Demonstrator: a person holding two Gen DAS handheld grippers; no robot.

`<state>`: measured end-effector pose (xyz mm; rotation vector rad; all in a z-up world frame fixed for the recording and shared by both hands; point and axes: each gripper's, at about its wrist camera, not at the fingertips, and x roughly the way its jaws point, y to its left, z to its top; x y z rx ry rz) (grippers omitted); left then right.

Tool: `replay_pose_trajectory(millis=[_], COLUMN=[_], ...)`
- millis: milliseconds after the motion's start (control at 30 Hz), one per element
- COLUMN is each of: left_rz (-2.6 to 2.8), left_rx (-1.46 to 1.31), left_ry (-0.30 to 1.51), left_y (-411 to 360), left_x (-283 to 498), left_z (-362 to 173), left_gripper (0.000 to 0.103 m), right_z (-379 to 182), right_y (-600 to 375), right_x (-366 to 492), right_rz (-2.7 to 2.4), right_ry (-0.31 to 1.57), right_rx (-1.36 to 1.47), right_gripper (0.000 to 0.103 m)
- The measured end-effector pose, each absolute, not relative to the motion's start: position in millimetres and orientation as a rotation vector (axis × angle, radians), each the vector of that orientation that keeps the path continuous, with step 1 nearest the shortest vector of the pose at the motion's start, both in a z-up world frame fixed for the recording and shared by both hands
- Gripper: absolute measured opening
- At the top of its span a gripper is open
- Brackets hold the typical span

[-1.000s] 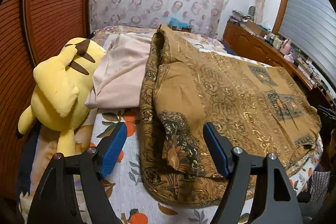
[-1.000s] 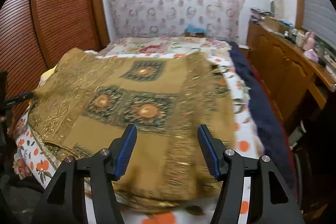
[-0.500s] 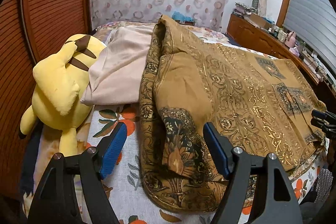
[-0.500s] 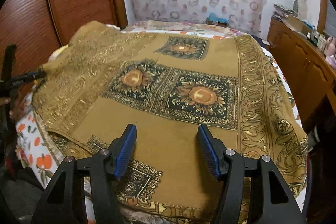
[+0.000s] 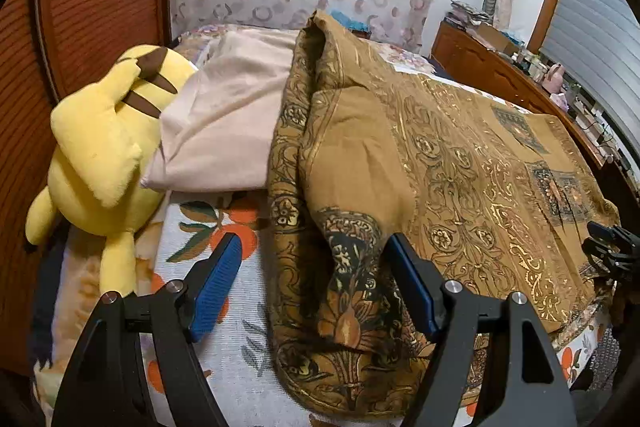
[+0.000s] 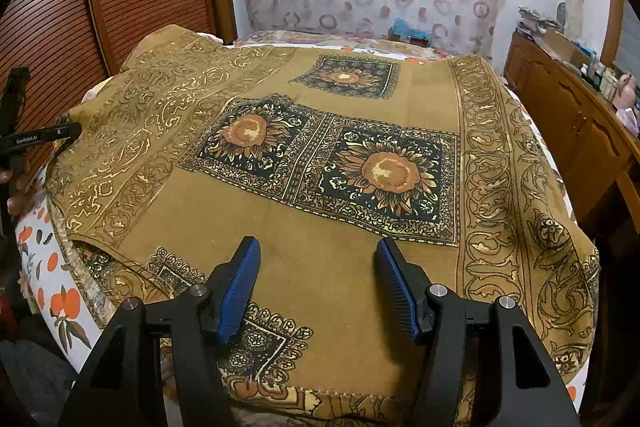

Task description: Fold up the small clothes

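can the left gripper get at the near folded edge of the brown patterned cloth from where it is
Probably yes. The left gripper is open with the brown patterned cloth bunched edge already between its fingers, and nothing lies over it. The yellow plush toy and beige cloth sit off to the side.

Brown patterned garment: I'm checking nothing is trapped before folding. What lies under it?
Under the brown gold-printed garment the white orange-print bedsheet shows at its edges, and a beige cloth runs under its left side. Anything beneath its middle is covered.
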<state>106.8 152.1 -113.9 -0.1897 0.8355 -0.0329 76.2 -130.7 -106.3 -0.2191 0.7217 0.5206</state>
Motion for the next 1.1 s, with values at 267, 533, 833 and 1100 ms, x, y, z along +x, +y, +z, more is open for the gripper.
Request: replay_pose_trajectory(millis=[267,533,833,1100], left_rz=[-0.064,-0.09,-0.133,-0.22], left_rx=[-0.224,-0.199,-0.152,-0.142], left_ry=[0.838,0.844,0.736,0.622], left_y=[155.5,147.7,125.0,88.7], left_x=[109.4,111.2,99.6,93.5], left_z=[-116.5,-116.3,-86.9,-41.7], left_gripper=[0.064,0.024,0.006,0.006], right_z=[-106.7,-106.8,-107.2,-106.5], right_y=[-138.7,-133.0,-124.9,-125.8], right_x=[76.0,75.0,73.2,72.6], right_rz=[0.53,0.517,0.516,0.522], right_ry=[0.721,0.723,0.725,0.724], right_rx=[-0.189,-0.229,-0.263,-0.248], right_gripper=[0.062,0.066,0.069,0.069])
